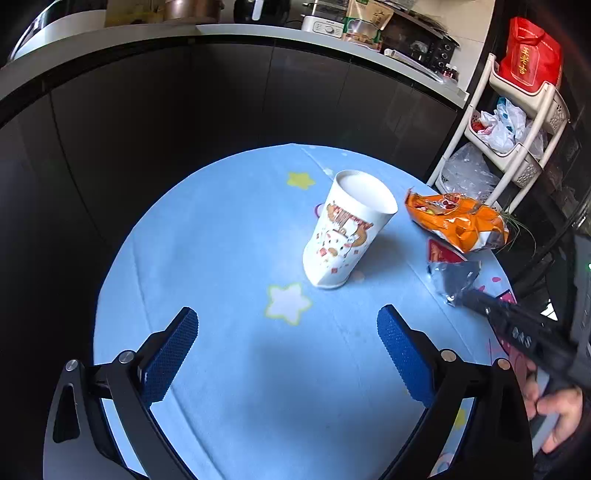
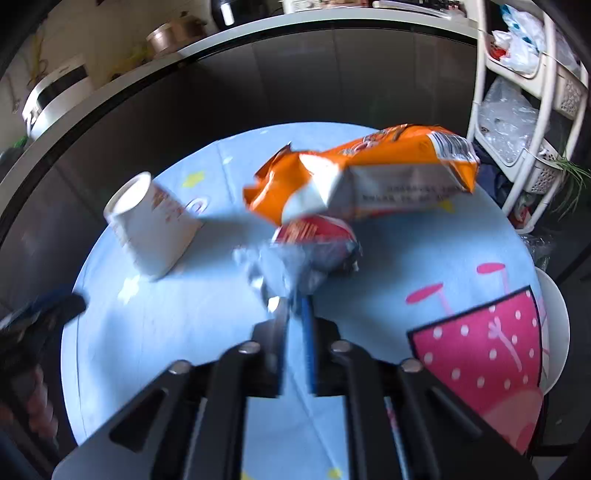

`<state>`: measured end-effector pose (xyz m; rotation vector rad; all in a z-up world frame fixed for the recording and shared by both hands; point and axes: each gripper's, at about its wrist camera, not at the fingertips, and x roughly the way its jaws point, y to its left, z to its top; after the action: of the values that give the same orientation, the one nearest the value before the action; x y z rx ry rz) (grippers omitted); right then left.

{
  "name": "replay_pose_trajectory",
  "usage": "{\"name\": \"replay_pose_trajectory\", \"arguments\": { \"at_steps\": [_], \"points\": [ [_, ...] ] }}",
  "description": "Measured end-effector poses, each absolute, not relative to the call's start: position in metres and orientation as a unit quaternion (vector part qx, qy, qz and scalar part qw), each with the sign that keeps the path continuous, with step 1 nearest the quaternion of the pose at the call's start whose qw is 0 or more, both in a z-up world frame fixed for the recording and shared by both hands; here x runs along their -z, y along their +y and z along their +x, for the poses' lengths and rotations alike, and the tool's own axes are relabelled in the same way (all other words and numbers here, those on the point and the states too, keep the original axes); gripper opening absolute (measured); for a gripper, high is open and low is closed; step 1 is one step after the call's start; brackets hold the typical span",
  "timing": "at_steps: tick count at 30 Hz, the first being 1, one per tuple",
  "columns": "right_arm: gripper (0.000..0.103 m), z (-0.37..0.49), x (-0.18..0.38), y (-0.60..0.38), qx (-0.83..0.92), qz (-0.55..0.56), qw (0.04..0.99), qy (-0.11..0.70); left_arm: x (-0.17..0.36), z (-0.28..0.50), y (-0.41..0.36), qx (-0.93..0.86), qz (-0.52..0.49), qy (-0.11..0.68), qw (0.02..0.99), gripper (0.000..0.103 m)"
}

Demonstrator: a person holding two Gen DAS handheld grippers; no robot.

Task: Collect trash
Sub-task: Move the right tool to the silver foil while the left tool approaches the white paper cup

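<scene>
A white paper cup (image 1: 345, 229) with a cartoon print stands upright on the round blue table (image 1: 229, 236); it also shows in the right wrist view (image 2: 155, 229). My left gripper (image 1: 286, 354) is open and empty, in front of the cup and apart from it. An orange snack bag (image 1: 456, 221) lies at the table's right edge, also in the right wrist view (image 2: 369, 177). My right gripper (image 2: 291, 314) is shut on a silver and red foil wrapper (image 2: 306, 254), which also shows in the left wrist view (image 1: 452, 275), just in front of the orange bag.
A dark cabinet front with a white countertop (image 1: 258, 33) curves behind the table. A white shelf rack (image 1: 517, 147) with plastic bags stands at the right. A pink patterned patch (image 2: 487, 350) covers the table's right side. The table cloth has star prints (image 1: 288, 302).
</scene>
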<state>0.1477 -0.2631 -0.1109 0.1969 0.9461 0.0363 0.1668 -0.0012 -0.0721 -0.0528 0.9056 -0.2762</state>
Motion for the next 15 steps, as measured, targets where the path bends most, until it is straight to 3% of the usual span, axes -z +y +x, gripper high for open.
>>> {"name": "replay_pose_trajectory", "arguments": {
  "at_steps": [6,8,9,10,15],
  "points": [
    [0.008,0.131,0.104,-0.253,-0.042,0.073,0.889,0.45,0.074,0.184,-0.018,0.139,-0.011,0.436,0.889,0.09],
    [0.027,0.132,0.103,-0.253,-0.041,0.074,0.892,0.445,0.072,0.189,-0.024,0.137,-0.006,0.432,0.891,0.09],
    [0.054,0.134,0.103,-0.253,-0.037,0.079,0.893,0.442,0.072,0.192,-0.027,0.137,-0.002,0.429,0.893,0.09],
    [0.062,0.136,0.103,-0.255,-0.032,0.089,0.895,0.436,0.071,0.195,-0.031,0.134,0.002,0.427,0.894,0.09],
    [0.062,0.156,0.108,-0.26,-0.018,0.119,0.891,0.437,0.072,0.213,-0.044,0.139,0.005,0.425,0.895,0.09]
  ]
}}
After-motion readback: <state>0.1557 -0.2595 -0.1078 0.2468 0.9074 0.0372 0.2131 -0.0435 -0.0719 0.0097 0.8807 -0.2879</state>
